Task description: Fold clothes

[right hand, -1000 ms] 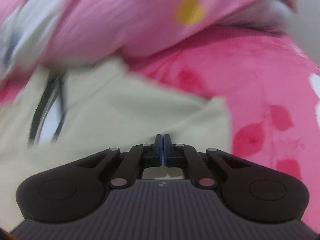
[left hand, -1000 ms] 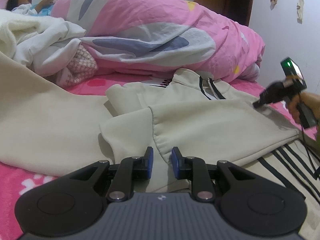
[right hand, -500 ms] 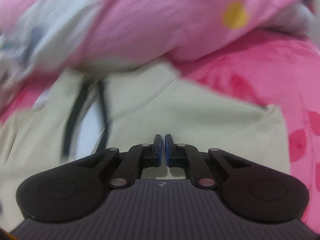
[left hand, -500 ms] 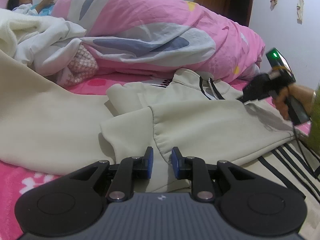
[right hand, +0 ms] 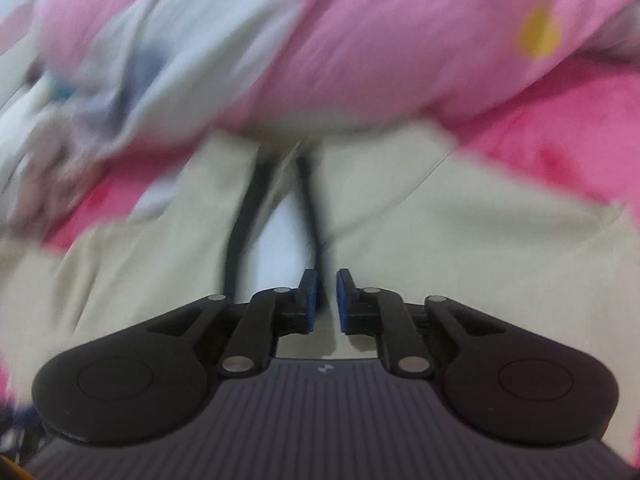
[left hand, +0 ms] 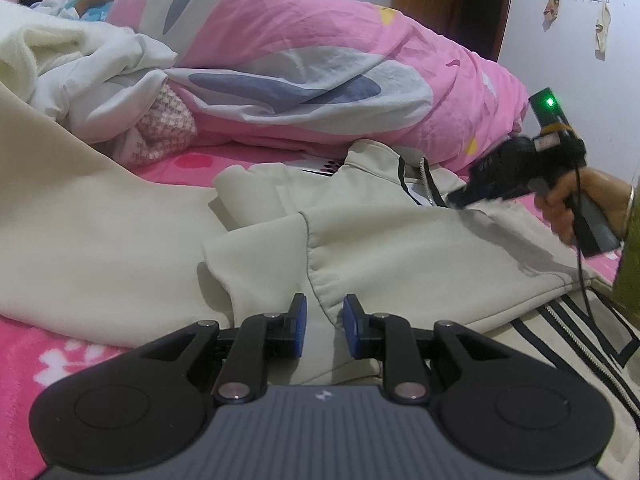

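The left wrist camera sits low over the near edge of the bed, looking across the cream jacket (left hand: 400, 248) toward the far pink duvet (left hand: 320, 60), catching the right gripper (left hand: 460, 200) at the right. The right wrist camera hangs close above the jacket's collar, tilted down, blurred; both share jacket and duvet.
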### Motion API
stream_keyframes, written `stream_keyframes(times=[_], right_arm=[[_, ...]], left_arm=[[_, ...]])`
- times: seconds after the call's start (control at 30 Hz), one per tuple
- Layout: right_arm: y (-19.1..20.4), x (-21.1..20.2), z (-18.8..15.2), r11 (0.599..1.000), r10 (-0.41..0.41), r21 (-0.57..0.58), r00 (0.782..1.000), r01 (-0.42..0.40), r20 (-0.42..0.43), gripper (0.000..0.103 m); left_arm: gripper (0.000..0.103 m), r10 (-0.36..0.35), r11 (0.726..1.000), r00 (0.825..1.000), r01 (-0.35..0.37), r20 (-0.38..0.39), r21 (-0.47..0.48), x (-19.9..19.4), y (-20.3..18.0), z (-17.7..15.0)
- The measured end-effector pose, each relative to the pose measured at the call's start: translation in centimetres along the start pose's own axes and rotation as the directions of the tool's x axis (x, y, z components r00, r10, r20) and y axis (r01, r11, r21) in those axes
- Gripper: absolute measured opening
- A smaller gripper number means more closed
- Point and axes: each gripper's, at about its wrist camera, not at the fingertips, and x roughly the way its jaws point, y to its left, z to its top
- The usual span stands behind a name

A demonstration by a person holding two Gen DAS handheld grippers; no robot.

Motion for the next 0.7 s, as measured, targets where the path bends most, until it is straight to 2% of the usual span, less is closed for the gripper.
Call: stream_keyframes(times=[0.1, 0.23, 0.27, 0.4, 0.47, 0.53, 0.6, 0.7], right_arm=[[-3.3, -3.7, 0.8, 0.997, -0.032, 0.066, 0.998, 0.029, 0.050, 0.013], [-7.8, -8.9, -1.7, 0.997, -0.067, 0.050, 0.997, 0.065, 0.037, 0.016], [-8.7, -9.1, -2.6, 0.996, -0.080, 0.044, 0.997, 0.079, 0.022, 0.016], [-11.8, -5.8, -5.7, 0.988, -0.152, 0.029, 0.986, 0.154, -0.072, 0.014], [-12.6, -5.3, -5.9, 0.985, -0.155, 0.067, 0.987, 0.157, -0.036, 0.015], [-13.1, -5.8, -4.6, 0.967, -0.209, 0.151, 0.978, 0.206, 0.007, 0.016], [-13.3, -6.6, -3.8, 0.958, -0.236, 0.175, 0.971, 0.227, 0.032, 0.017], [-12.7, -7.0, -3.1, 0.972, -0.184, 0.156, 0.982, 0.175, 0.046, 0.017]], left_arm=[[0.022, -0.005, 1.000, 1.000, 0.005, 0.001, -0.008, 0.0, 0.1, 0.0], [0.022, -0.014, 1.000, 1.000, 0.014, 0.000, -0.023, 0.0, 0.4, 0.0], [0.022, -0.015, 1.000, 1.000, 0.015, 0.000, -0.023, 0.0, 0.4, 0.1], [0.022, -0.012, 1.000, 1.000, 0.012, 0.000, -0.019, 0.0, 0.4, 0.1], [0.022, -0.010, 1.000, 1.000, 0.010, 0.001, -0.017, 0.0, 0.3, 0.1], [0.022, -0.012, 1.000, 1.000, 0.012, 0.001, -0.021, 0.0, 0.4, 0.1], [0.022, -0.014, 1.000, 1.000, 0.014, 0.002, -0.023, 0.0, 0.4, 0.1], [0.022, -0.015, 1.000, 1.000, 0.015, 0.003, -0.024, 0.0, 0.4, 0.0]])
